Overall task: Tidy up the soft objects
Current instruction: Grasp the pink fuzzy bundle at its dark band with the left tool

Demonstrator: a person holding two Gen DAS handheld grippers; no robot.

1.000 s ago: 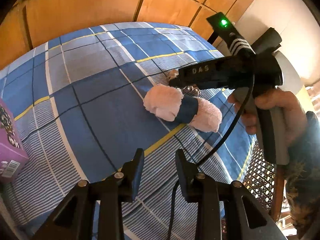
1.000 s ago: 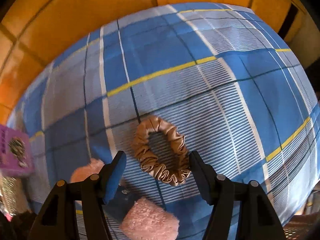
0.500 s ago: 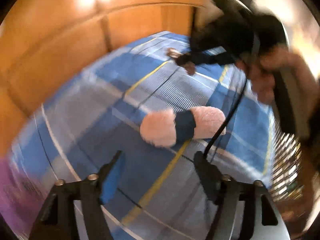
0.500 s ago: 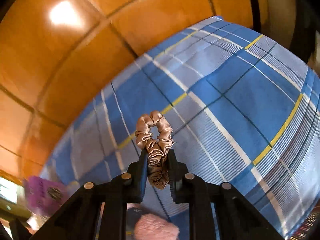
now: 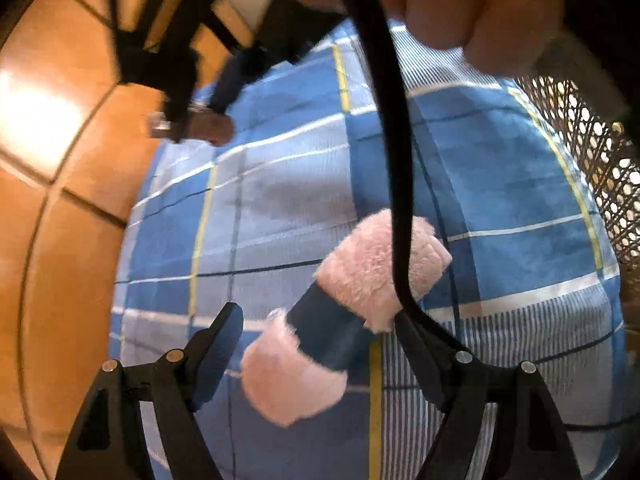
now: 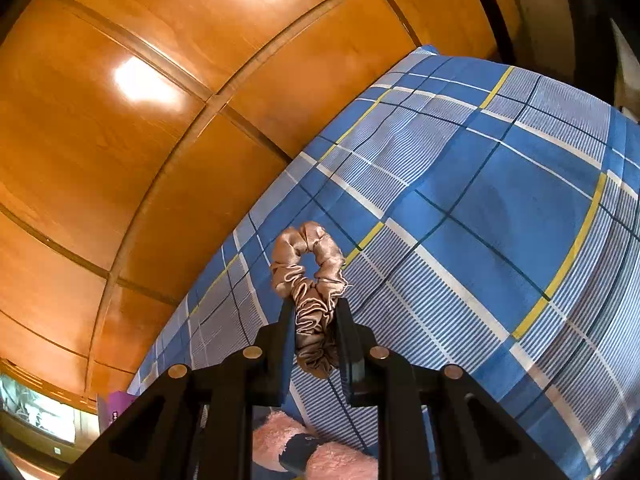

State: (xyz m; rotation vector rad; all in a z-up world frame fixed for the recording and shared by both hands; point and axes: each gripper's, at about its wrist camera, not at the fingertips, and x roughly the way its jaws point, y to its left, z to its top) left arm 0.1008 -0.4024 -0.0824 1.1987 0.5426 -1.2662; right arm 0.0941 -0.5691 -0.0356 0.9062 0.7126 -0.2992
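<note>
The ruffled tan satin scrunchie (image 6: 310,280) is pinched in the right gripper (image 6: 313,322), lifted above the blue plaid bedsheet (image 6: 480,240); the fluffy pink roll with navy band (image 5: 340,312) lies on the sheet between the left gripper's (image 5: 320,344) opening jaws (pads apart from it)

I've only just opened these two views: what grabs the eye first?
In the right wrist view, the right gripper pinches a tan satin scrunchie above the blue plaid bedsheet. In the left wrist view, a pink fluffy roll with a navy band lies between the left gripper's opening jaws.
</note>
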